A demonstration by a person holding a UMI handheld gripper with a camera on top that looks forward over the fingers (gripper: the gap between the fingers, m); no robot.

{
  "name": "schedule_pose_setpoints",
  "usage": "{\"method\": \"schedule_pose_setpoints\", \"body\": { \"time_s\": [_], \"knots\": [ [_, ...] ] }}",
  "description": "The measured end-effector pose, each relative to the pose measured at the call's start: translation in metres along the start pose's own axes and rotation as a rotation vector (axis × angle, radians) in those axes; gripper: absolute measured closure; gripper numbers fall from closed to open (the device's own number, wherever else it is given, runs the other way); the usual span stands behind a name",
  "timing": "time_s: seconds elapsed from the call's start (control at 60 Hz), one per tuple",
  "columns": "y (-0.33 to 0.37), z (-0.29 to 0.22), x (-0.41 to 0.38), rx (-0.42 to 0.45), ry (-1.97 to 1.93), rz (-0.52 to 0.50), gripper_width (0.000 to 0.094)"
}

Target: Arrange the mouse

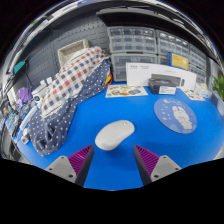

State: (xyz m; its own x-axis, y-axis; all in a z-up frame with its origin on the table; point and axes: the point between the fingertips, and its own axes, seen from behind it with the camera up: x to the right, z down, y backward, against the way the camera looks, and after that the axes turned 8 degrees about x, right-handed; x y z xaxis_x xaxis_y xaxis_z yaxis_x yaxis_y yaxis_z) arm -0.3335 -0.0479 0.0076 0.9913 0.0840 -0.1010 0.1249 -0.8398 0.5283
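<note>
A white computer mouse [114, 133] lies on a blue table surface [130, 110], just ahead of my gripper's fingers and a little toward the left one. My gripper [113, 160] is open, its two purple pads [81, 160] spread wide apart with bare blue surface between them. The mouse's near end sits just beyond the line of the fingertips and touches neither finger.
A round translucent mat [176, 114] with a small object lies ahead right. Plaid and star-patterned fabric [62, 95] is heaped at the left. A paper [125, 91], a black device [163, 81] and drawer units [135, 45] stand at the back.
</note>
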Motion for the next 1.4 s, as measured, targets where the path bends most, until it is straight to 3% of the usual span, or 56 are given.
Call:
{"method": "schedule_pose_setpoints", "body": {
  "time_s": [0.217,0.433,0.55,0.6,0.633,0.667,0.7,0.8,0.883,0.9,0.917,0.967,1.15,1.217,1.4],
  "knots": [
    [-0.055,-0.012,-0.016,-0.025,0.019,0.055,0.0123],
    [-0.104,-0.041,-0.035,-0.023,-0.005,0.023,0.0127],
    [-0.119,-0.047,-0.031,-0.052,0.039,0.056,0.0144],
    [-0.121,-0.046,-0.026,-0.059,0.049,0.083,0.0196],
    [-0.122,-0.046,-0.023,-0.063,0.055,0.103,0.0303],
    [-0.122,-0.046,-0.023,-0.063,0.043,0.107,0.0289],
    [-0.122,-0.047,-0.019,-0.060,0.034,0.122,0.0437],
    [-0.122,-0.046,-0.019,-0.064,0.037,0.107,0.0447],
    [-0.122,-0.044,-0.019,-0.084,0.054,0.099,0.0510],
    [-0.121,-0.044,-0.019,-0.087,0.058,0.095,0.0475],
    [-0.121,-0.044,-0.019,-0.088,0.063,0.091,0.0544],
    [-0.120,-0.043,-0.018,-0.098,0.066,0.083,0.0582],
    [-0.117,-0.047,-0.023,-0.147,0.086,0.012,0.0590],
    [-0.110,-0.073,-0.024,-0.109,0.109,-0.028,0.0588],
    [-0.070,-0.194,0.003,0.106,0.128,-0.088,0.0584]
  ]
}}
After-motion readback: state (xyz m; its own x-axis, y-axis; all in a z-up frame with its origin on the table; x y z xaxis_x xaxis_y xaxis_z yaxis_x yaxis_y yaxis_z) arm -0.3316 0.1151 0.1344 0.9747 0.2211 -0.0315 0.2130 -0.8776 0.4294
